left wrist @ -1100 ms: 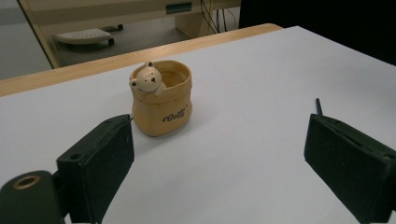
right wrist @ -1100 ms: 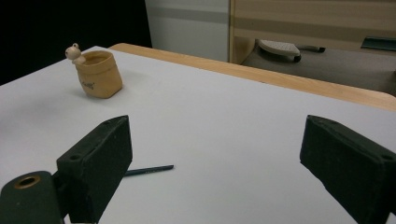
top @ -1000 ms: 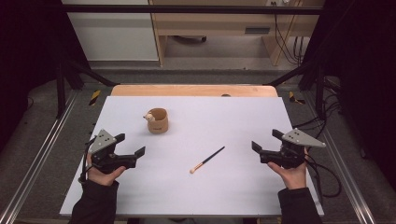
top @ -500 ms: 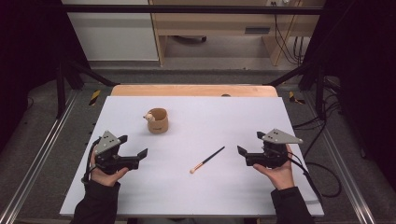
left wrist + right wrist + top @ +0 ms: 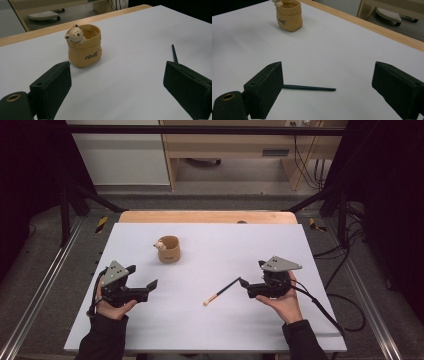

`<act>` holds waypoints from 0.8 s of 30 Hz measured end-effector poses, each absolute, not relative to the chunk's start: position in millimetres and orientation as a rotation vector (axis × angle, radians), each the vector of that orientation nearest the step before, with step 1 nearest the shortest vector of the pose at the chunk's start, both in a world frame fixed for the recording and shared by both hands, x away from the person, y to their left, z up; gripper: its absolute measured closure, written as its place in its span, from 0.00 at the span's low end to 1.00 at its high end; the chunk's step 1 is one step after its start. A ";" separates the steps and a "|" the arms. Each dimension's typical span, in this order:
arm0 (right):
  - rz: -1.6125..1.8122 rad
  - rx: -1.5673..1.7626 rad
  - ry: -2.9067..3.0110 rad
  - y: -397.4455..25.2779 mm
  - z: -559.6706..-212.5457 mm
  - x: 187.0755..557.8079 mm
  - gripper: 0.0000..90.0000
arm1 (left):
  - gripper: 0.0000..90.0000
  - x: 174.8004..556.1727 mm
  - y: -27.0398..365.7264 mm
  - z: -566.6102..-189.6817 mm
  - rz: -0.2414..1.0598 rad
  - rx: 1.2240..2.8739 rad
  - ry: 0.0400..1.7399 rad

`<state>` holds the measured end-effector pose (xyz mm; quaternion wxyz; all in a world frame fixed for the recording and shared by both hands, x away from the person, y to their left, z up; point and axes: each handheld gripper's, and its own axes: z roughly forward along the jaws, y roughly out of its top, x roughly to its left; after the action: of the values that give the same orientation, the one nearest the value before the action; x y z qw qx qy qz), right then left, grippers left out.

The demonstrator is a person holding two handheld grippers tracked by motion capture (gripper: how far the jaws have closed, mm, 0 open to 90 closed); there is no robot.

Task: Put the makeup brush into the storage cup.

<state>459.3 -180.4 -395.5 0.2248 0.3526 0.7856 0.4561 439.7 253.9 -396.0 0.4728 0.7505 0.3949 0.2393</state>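
Right now my right gripper [image 5: 243,283] sits low over the white table [image 5: 310,270], jaws spread wide apart with nothing between them. Its tips are just at the dark end of the brush [image 5: 222,290], which lies flat on the table and runs diagonally from that dark handle end down to a pale, orange-banded tip nearer me. In the right gripper view the dark handle [image 5: 309,88] lies across the gap between my jaws, one end hidden behind the jaw on that view's left; whether that jaw touches it I can't quite tell from this angle.

My left gripper [image 5: 152,284] is well apart from the brush, on the left side of the table, and it too stands open and empty. It points toward the table's middle. In the left gripper view the tan bear pot [image 5: 83,46] stands upright ahead of the jaws, a small bear head peeking over its rim, and the far end of the brush handle [image 5: 174,53] shows just above the jaw on that view's right.

From above, the bear pot [image 5: 168,249] stands beyond my left gripper, toward the far side, clear of both grippers and of the brush.
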 end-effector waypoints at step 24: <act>1.194 0.898 2.337 -137.9 -419.4 481.7 0.13 | 0.09 440.0 254.7 -397.5 0.581 1.835 0.967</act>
<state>481.7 -137.9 -419.4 0.1830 0.3182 0.8283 0.4233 440.0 254.7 -397.5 0.4739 0.7501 0.3955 0.2375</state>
